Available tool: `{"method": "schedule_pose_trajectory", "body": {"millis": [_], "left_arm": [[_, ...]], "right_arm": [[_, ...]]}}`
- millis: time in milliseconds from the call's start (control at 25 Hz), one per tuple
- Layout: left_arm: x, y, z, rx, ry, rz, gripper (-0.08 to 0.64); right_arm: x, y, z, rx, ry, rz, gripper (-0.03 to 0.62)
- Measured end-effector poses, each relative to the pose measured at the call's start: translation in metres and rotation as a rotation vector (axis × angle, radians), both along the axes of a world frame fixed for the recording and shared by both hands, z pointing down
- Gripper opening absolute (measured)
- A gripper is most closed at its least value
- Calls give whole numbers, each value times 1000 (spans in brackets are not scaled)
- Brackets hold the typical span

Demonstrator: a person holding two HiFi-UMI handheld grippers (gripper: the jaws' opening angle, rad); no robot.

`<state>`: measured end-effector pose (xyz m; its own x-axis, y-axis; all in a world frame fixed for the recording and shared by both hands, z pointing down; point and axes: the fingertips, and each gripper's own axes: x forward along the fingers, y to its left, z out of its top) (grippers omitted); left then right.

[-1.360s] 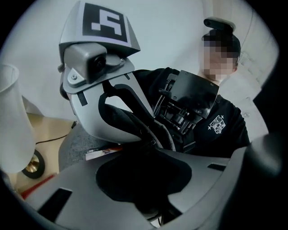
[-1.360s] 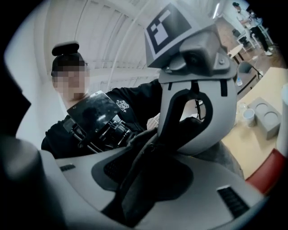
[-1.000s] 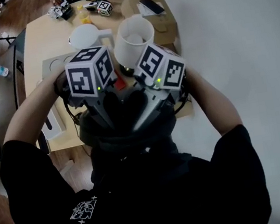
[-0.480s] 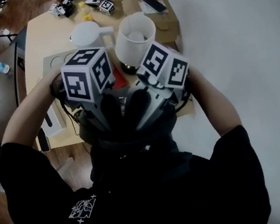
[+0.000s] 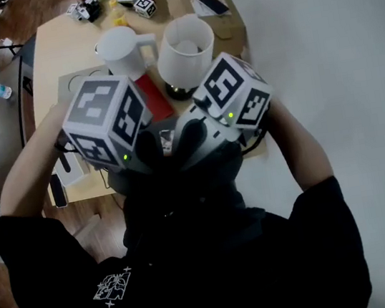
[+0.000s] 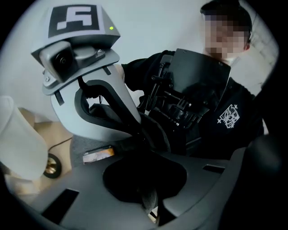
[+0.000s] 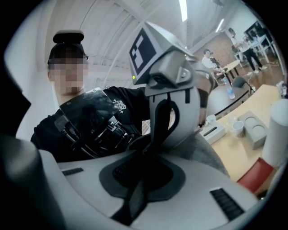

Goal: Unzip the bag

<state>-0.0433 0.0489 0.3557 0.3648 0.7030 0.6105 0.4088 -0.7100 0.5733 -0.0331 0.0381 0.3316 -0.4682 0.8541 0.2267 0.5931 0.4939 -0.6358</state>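
The bag [image 7: 204,155], dark grey and soft, sits against the person's chest at the near edge of the worktop [image 5: 54,55], with both grippers brought in over its top from either side. The left gripper [image 6: 152,209] has its jaws closing to a narrow gap, and a fold of grey fabric [image 6: 146,195] from the bag is pinched between them. The right gripper [image 7: 137,191] is closing too, on a dark strip [image 7: 128,206] that rises from the bag. It may be the zip pull or a strap, and I cannot tell which. No view shows the zip line itself, so whether any of it is open cannot be read. Judging by the two fresh grips, the task looks to be at its start, with one side anchoring the cloth and the other taking the tab. The whole run of the zip is probably yet to be pulled. Beyond the bag, two white jugs [image 5: 187,49] and a red flat item [image 5: 153,96] stand on the worktop, well clear of the grippers.
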Motion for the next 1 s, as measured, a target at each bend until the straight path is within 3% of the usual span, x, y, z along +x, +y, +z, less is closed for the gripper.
{"method": "schedule_pose_trajectory", "body": {"millis": [120, 280, 320, 400, 480, 680, 1000], "left_arm": [[0, -9, -6, 350, 64, -36, 9], [0, -39, -20, 980, 122, -83, 4], [-1, -45, -21, 1088, 137, -112, 5], [-4, -54, -21, 1205, 188, -209, 5], [-9, -59, -18, 1242, 214, -300, 5], [-12, -66, -22, 1226, 271, -422, 5], [-14, -72, -27, 1114, 402, -595, 5]], "right_arm": [[1, -6, -6, 156, -29, 106, 29], [4, -24, -13, 433, -65, 276, 23], [4, -29, -14, 478, -62, 334, 23], [4, -40, -16, 520, -61, 453, 23], [4, -46, -17, 519, -68, 531, 18], [6, -52, -21, 546, -86, 620, 12], [13, -56, -23, 584, -148, 729, 11]]}}
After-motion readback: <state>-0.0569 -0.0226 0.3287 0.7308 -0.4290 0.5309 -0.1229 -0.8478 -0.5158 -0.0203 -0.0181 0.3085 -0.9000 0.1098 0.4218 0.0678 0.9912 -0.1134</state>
